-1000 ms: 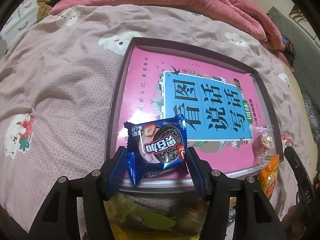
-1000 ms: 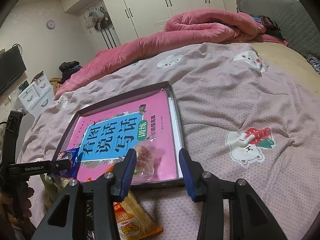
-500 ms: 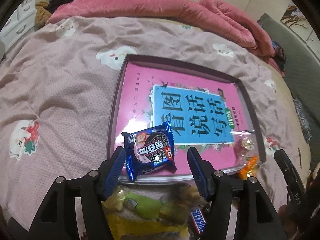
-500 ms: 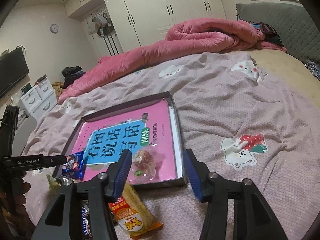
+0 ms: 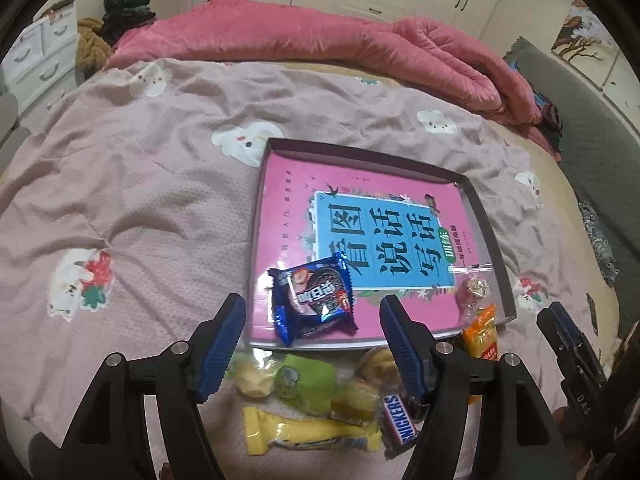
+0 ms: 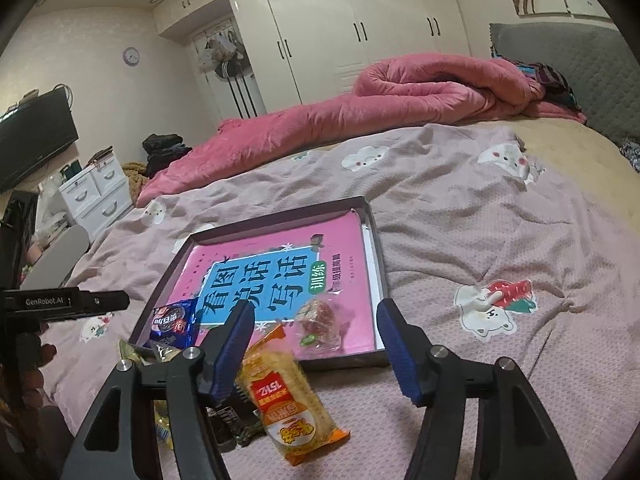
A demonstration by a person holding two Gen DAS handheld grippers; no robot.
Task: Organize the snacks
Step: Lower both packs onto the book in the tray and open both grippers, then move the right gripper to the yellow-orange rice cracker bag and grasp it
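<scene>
A bed with a mauve cartoon-print cover (image 5: pixel 160 200) carries a shallow dark tray (image 5: pixel 486 236), a rolled pink quilt (image 5: pixel 360 48) and loose wrapped snacks (image 5: pixel 312 436).

black hand-held gripper (image 5: pixel 312 344) frame, ribbed blue finger pads (image 5: pixel 222 346), silver screws, white "genrobot.ai" lettering on side

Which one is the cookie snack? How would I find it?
Find the shallow dark tray on the bed, with a big pink book inside. The cookie snack lies on the book's near corner. It is the only shiny blue packet, showing a round black cookie; the tray's other snack is in a clear wrapper.
</scene>
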